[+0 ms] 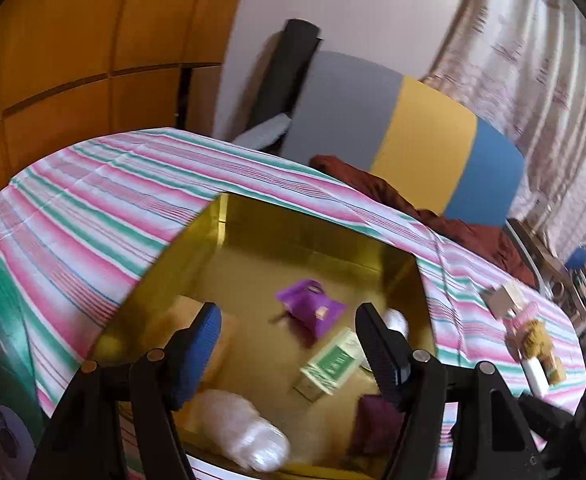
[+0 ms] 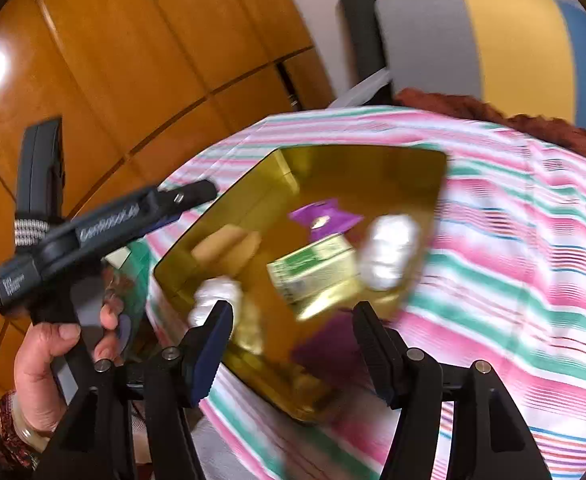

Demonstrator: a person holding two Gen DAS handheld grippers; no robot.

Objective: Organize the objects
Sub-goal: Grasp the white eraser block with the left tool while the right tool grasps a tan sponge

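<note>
Only right view shows person's hand (image 2: 47, 364); only left shows small boxes (image 1: 505, 300)

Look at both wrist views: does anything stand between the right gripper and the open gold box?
Nothing visible does. The right gripper hangs with open, empty jaws just above the near rim of the gold box, whose top is uncovered. The left gripper sits off at the box's left edge, not in the path.

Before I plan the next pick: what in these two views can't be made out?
- Green box label: blurred in both views.
- Small things on the striped cloth, left wrist view: too small, smeared.
- Dark purple item in the gold box: partly behind the left gripper.
</note>
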